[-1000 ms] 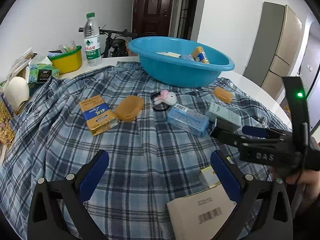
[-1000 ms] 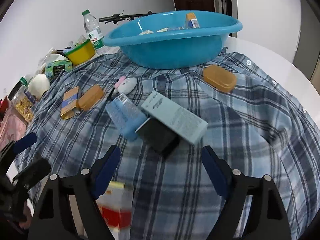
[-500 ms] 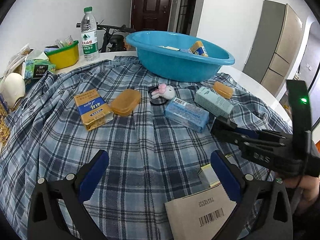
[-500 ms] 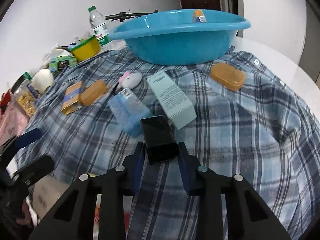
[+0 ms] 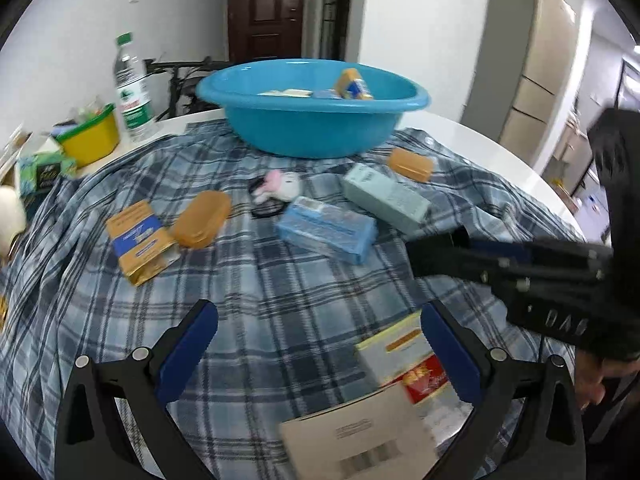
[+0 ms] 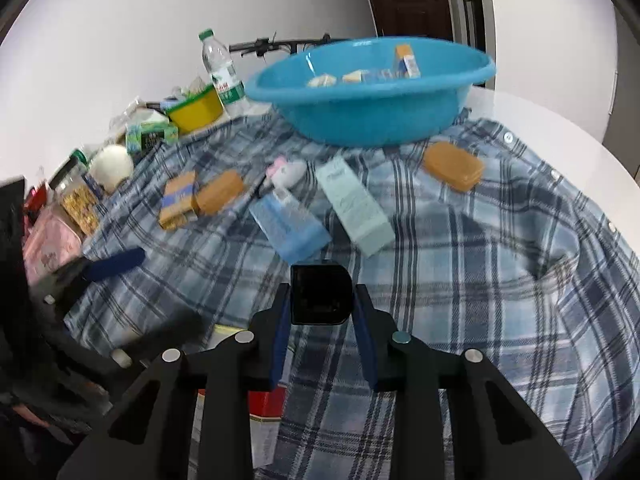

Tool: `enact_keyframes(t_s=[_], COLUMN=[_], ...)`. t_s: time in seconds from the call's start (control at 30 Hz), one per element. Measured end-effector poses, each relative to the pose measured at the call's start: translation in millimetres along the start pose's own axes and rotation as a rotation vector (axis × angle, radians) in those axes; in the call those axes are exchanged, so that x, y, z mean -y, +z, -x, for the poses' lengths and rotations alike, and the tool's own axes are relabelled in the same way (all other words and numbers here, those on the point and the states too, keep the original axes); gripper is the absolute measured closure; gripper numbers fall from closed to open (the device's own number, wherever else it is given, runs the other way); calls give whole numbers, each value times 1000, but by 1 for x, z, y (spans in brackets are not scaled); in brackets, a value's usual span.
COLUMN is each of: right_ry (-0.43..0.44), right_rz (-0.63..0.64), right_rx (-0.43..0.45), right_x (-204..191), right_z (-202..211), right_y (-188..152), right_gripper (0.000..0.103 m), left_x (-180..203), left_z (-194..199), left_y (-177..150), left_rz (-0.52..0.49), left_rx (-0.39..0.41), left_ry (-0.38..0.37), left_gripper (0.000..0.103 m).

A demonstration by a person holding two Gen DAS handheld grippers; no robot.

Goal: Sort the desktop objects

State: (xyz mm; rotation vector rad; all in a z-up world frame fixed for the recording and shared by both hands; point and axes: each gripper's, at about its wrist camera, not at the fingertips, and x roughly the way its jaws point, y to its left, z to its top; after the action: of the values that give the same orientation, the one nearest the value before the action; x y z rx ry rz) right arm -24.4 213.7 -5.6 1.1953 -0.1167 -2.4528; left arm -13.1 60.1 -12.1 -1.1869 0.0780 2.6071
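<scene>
A small black box [image 6: 320, 294] sits between the blue pads of my right gripper [image 6: 321, 292]; its jaws are still closing and press the box, held just above the plaid cloth [image 6: 500, 264]. The left wrist view shows that gripper [image 5: 436, 246] coming in from the right. My left gripper [image 5: 318, 320] stands open over the cloth with nothing between its fingers. Ahead lie a light blue box [image 5: 326, 230], a pale green box [image 5: 386, 198], two orange cases [image 5: 202, 218] [image 5: 411, 164], a gold and blue packet [image 5: 140, 240] and a bunny toy [image 5: 282, 186]. The blue basin [image 5: 312, 128] behind holds several items.
A water bottle [image 5: 132, 92] and a yellow bowl [image 5: 90, 140] stand at the back left beside snack packs. A yellow and red box [image 5: 400, 352] and a barcoded carton [image 5: 360, 440] lie near my left gripper's right finger. The white table edge [image 5: 480, 140] curves right.
My right gripper went from open around the black box to closed on it and raised it off the cloth, away from the pale green box. My left gripper shifted slightly sideways.
</scene>
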Motion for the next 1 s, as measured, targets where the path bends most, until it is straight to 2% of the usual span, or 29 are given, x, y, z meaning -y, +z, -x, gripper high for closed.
enact_keyframes(t_s=[0.13,0.17,0.23,0.33,0.57,0.8,1.0], right_ry=[50,63,90,124,154,171,173], right_rz=[6,9,18,27,27,54,52], right_rx=[39,43,47,43,40,51,57], right_x=[-7,-10,-16,-22,-24,-31,-28], right_z=[15,17,20,25,31,36,39], right_y=[11,13,15,13,9,10,13], right_gripper=[74,74,74,75,75,75,75], left_x=[15,19,22,24,24,34,38], left_z=[-7,-8,-9,-10,-8,-2,0], left_y=[6,8,12,17,17,22,26], left_rz=[-60,-72,-87,-83,-86,-112,-138], left_rx=[7,10,9,13,24,29,44], left_ry=[-33,-39,-63,-93,-138,-190,-200], left_gripper=[3,6,22,34,36,63,65])
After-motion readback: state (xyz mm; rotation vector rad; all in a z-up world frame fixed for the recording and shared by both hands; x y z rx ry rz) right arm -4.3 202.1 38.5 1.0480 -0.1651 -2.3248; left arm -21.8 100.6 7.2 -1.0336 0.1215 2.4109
